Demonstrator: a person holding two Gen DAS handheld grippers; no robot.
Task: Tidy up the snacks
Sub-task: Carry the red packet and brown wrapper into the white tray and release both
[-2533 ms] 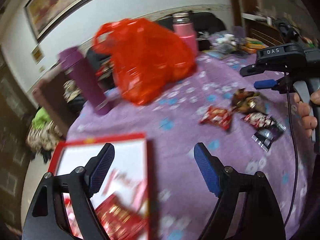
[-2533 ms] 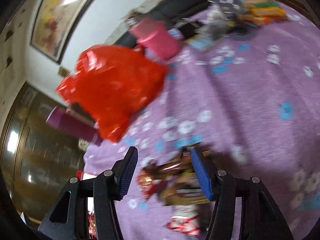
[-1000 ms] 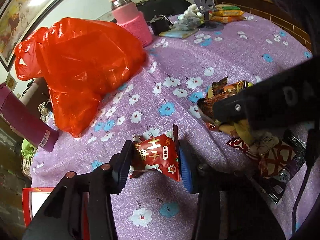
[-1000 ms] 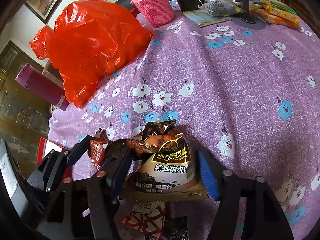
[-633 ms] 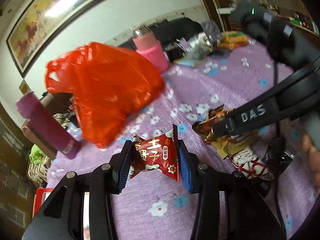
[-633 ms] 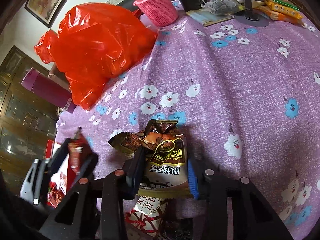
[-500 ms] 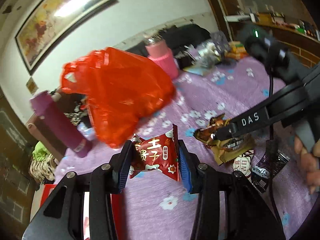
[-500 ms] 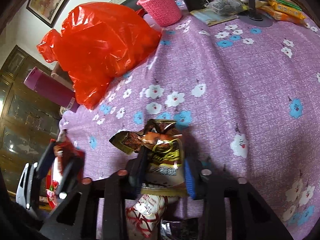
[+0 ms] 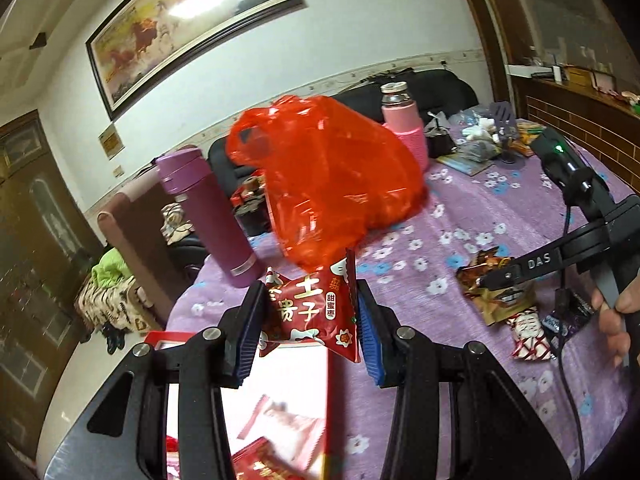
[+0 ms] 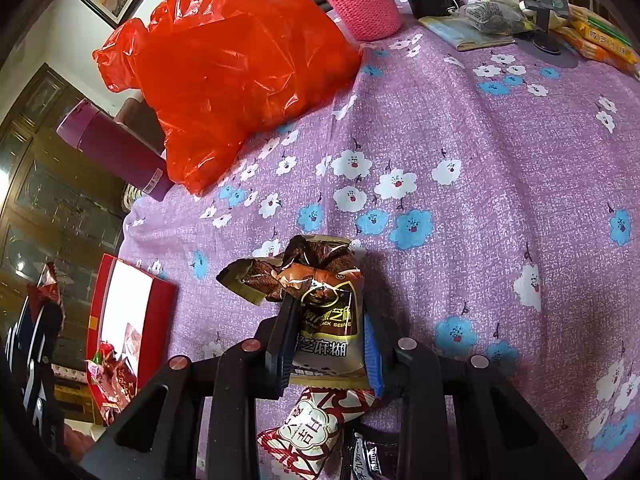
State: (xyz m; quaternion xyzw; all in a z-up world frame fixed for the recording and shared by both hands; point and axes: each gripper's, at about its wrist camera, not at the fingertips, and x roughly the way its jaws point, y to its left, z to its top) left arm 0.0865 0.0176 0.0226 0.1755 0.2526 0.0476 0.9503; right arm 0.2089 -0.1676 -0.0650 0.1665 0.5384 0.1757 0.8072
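The red snack packet point(image 9: 310, 310) was pinched in the left hand-held gripper point(image 9: 311, 330), above the red box point(image 9: 280, 400) at the desk's point(image 10: 480, 160) near-left edge. The right hand-held gripper point(image 10: 326, 346) clamped the brown sesame packet point(image 10: 326, 312); its slick wrapper could slip, dragging neighbouring packets.

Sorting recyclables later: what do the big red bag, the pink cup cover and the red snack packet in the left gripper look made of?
Red bag: thin translucent plastic film, glossy and creased. Pink cover: knitted or crocheted yarn, matte, ribbed stitches visible. Red snack packet: glossy printed plastic wrap, probably, with crimped serrated ends.
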